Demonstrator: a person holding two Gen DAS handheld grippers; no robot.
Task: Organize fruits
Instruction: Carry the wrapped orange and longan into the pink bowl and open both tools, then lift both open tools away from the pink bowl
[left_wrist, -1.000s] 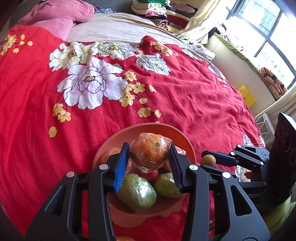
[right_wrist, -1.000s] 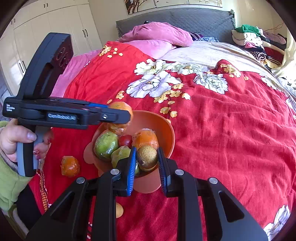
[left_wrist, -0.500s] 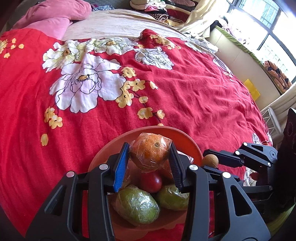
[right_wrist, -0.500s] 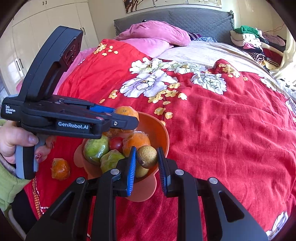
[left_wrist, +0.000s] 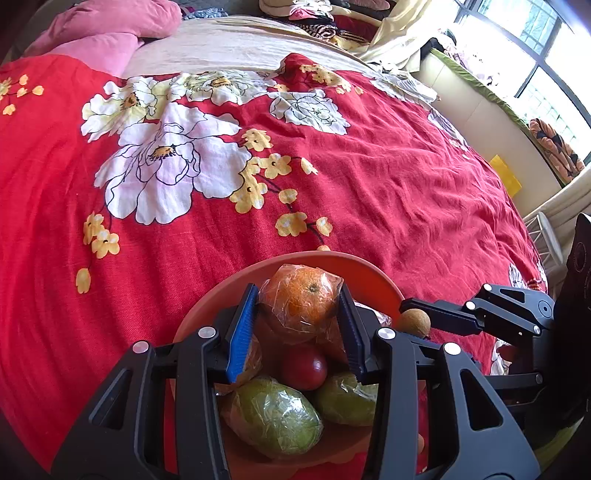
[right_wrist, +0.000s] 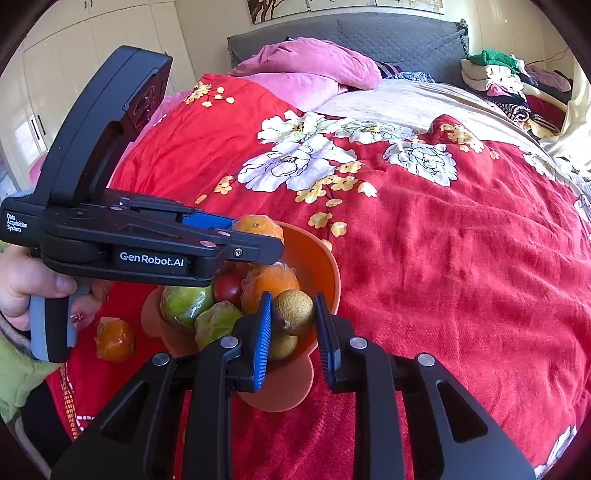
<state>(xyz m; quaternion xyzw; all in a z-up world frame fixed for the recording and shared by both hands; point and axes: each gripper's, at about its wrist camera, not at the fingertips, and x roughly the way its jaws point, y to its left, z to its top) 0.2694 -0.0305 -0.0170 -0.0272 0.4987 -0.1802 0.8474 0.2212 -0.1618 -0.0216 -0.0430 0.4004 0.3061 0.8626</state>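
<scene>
An orange bowl (left_wrist: 373, 269) (right_wrist: 321, 258) sits on the red flowered bedspread, holding wrapped green fruits (left_wrist: 275, 417), a red fruit (left_wrist: 304, 367) and oranges. My left gripper (left_wrist: 299, 306) is shut on a plastic-wrapped orange (left_wrist: 303, 299), held above the bowl. Its black body (right_wrist: 147, 243) crosses the right wrist view, gripped by a person's hand (right_wrist: 22, 280). My right gripper (right_wrist: 293, 314) is shut on a small brown round fruit (right_wrist: 295, 312) (left_wrist: 415, 323) over the bowl's near rim.
Another wrapped orange (right_wrist: 114, 339) lies on the bedspread left of the bowl. Pink pillows (right_wrist: 310, 70) and a grey headboard (right_wrist: 369, 37) are at the far end. Folded clothes (right_wrist: 498, 74) are piled far right. A window (left_wrist: 535, 55) and ledge run along the bed's right side.
Both grippers have shifted slightly over the bowl, each still holding its fruit. The bowl appears a little lower and nearer in both views.
</scene>
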